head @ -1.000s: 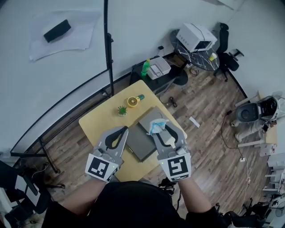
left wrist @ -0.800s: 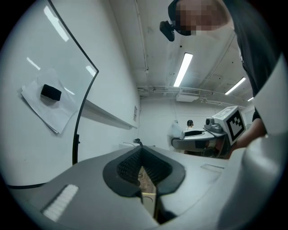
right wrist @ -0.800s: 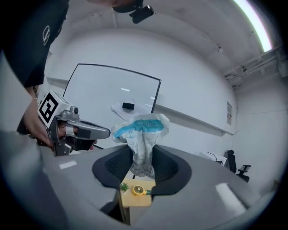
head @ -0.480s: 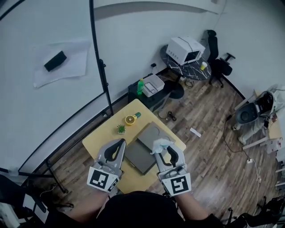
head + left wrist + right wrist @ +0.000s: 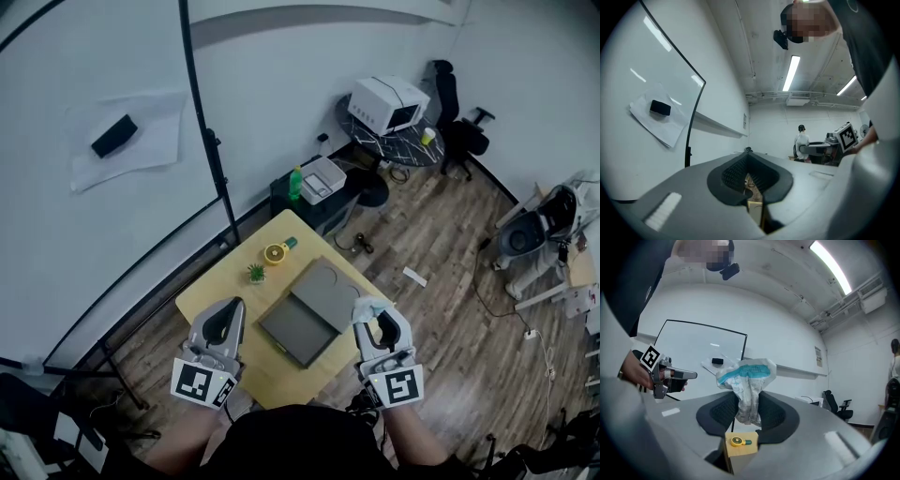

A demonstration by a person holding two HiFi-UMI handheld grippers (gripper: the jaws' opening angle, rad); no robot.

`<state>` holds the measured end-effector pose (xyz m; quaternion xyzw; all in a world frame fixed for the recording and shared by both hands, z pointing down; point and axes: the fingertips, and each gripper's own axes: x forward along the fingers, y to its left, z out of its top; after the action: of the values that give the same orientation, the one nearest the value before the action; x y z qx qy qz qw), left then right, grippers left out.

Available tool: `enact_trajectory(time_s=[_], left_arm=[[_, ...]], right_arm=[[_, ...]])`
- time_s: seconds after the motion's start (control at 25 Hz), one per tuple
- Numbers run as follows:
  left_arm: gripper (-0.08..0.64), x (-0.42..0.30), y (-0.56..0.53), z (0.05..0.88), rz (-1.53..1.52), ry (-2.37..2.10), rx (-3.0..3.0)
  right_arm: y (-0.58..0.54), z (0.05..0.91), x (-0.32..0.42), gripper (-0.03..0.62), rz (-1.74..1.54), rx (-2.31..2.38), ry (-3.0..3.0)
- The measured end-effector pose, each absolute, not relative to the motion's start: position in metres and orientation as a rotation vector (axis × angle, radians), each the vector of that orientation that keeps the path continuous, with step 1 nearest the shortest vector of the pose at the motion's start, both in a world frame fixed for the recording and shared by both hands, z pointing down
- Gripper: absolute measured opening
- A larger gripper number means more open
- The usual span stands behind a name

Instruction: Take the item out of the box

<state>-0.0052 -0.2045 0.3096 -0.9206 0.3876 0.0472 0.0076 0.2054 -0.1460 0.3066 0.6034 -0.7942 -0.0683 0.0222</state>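
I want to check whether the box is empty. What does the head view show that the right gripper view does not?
Only the head view: the open grey box, looking empty, and a small plant. Only the right gripper view: how the right gripper's jaws press the packet. Both: that packet, the yellow table, the left gripper.

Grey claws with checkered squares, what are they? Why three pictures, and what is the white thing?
They are grippers; a person holds one in each hand. One picture comes from a camera on the person's head, looking down; two from cameras riding on the grippers. Below is a yellow wooden table with an open flat grey box, a green plant and a yellow round gadget. The right gripper pinches a crumpled white and blue packet. The left gripper is shut, empty.
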Motion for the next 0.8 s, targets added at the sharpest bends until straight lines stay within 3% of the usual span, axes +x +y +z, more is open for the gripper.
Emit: enact_trajectory(time_s=[0.8], left_arm=[[-0.002, -0.042, -0.204, 0.324, 0.109, 1.32, -2.853]], right_arm=[[-0.108, 0.347, 0.277, 0.114, -0.102, 1.951, -2.265]])
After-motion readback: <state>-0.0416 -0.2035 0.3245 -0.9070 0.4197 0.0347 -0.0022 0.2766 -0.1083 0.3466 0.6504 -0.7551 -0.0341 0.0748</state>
